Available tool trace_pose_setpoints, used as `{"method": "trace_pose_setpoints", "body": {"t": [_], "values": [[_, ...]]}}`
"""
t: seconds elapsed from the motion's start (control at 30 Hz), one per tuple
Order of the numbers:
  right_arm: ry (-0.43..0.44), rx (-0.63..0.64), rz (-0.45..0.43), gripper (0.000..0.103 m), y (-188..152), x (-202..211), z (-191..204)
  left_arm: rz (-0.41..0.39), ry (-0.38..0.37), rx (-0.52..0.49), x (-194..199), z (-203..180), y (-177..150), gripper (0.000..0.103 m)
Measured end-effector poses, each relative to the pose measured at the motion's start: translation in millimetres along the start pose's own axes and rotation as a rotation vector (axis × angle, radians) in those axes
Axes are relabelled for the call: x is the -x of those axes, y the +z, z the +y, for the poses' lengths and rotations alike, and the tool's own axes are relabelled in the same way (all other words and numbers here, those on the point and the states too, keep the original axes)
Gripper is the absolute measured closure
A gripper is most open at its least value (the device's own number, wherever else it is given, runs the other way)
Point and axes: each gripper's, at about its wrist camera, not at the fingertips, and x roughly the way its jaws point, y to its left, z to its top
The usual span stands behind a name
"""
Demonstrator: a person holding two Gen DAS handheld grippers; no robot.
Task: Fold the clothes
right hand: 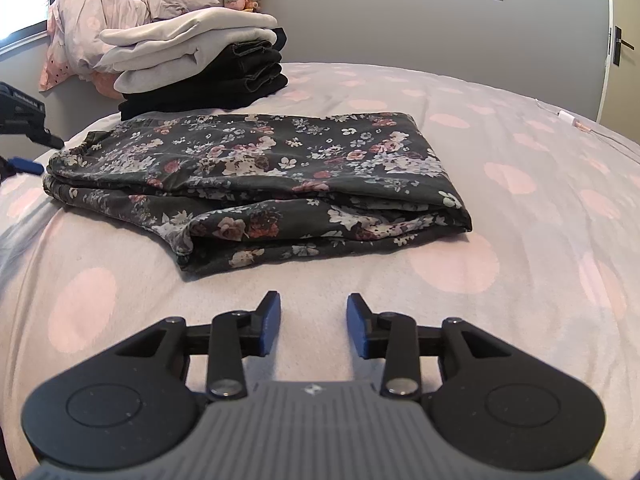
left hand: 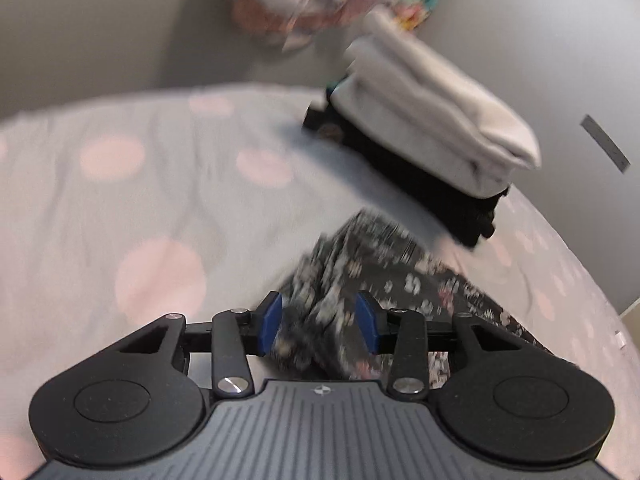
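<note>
The floral garment [right hand: 256, 184] is lying folded mid-frame, stack [right hand: 200, 56] waiting upper left – left gripper [left hand: 319, 320] is straddling its edge, parted; right gripper [right hand: 313, 324] hovering open, empty – stacking seems left

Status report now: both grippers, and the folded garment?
Left gripper around edge of dark floral folded garment, grip unclear. Right gripper open, empty. Stack of folded grey and black clothes behind.
</note>
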Motion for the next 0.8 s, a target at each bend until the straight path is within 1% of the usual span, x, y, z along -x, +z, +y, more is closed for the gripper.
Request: {"method": "trace_pose_setpoints", "body": {"t": [0.37, 0.43, 0.53, 0.67, 0.8], "values": [[0.013, 0.001, -0.004, 0.061, 0, -1, 2, 0.093, 0.026, 0.042, -26, 8, -2, 0.056], [0.015, 0.002, -0.006, 0.060, 0, -1, 2, 0.111, 0.021, 0.034, -28, 7, -5, 0.056], [0.017, 0.000, -0.007, 0.060, 0, -1, 1, 0.099, 0.008, -0.014, -26, -1, -7, 0.057], [0.017, 0.002, -0.009, 0.060, 0, -2, 2, 0.057, -0.026, -0.009, -24, -3, -4, 0.060], [0.017, 0.001, -0.010, 0.060, -1, -2, 2, 0.114, -0.001, 0.035, -43, 2, -3, 0.060]]}}
